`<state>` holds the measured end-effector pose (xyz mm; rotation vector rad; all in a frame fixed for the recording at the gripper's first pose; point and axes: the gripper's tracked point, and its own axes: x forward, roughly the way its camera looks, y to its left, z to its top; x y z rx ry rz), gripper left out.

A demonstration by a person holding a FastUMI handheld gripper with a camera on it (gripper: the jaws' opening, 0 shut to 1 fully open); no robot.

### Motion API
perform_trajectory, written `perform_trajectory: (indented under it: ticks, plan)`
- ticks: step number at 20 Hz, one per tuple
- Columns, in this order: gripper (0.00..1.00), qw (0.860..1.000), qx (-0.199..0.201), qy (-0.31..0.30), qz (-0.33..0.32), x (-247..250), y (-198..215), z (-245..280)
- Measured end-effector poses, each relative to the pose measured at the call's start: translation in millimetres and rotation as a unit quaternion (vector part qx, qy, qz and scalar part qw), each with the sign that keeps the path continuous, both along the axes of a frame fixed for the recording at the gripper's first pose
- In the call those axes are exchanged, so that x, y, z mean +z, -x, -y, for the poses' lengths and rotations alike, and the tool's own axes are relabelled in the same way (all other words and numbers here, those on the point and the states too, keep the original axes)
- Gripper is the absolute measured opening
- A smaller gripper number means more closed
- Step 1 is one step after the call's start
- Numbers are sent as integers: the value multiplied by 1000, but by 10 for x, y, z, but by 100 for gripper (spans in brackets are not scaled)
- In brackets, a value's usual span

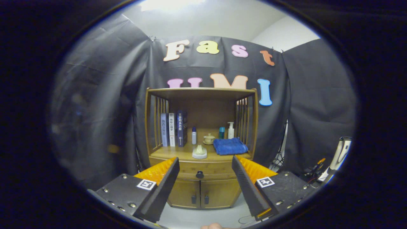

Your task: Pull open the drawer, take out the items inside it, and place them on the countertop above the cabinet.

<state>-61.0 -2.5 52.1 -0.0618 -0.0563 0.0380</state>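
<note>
Two fingers of the gripper (205, 165) stand wide apart, well short of the closed drawer (200, 170); its small round knob (199, 174) could slip a loose, off-centre pinch.

Black cloth (105, 105) drapes behind my view — white wall (286, 33) upper right, pale floor (203, 216) at bottom, ceiling light (168, 4) up top.
</note>
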Motion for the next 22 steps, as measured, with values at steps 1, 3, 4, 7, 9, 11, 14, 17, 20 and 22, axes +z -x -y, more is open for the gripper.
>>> perform_trajectory:
  ticks: [1, 3, 4, 7, 9, 11, 14, 17, 20, 22]
  plan:
    - [99, 1000, -2, -1, 3, 40, -11, 26]
    - [99, 1000, -10, 1, -2, -11, -3, 83]
    - [99, 1000, -10, 0, -8, -44, -7, 74]
    - [99, 1000, -12, -2, -10, -47, -31, 87]
    - [99, 1000, -16, 7, -5, -29, -36, 106]
    - [99, 1000, -16, 9, -7, -55, -43, 104]
    - [99, 1000, -24, 5, -10, -76, -62, 169]
    - [99, 1000, -26, -5, -12, -96, -67, 180]
    - [99, 999, -29, -4, -16, -127, -79, 211]
    - [99, 999, -28, -4, -19, -138, -91, 191]
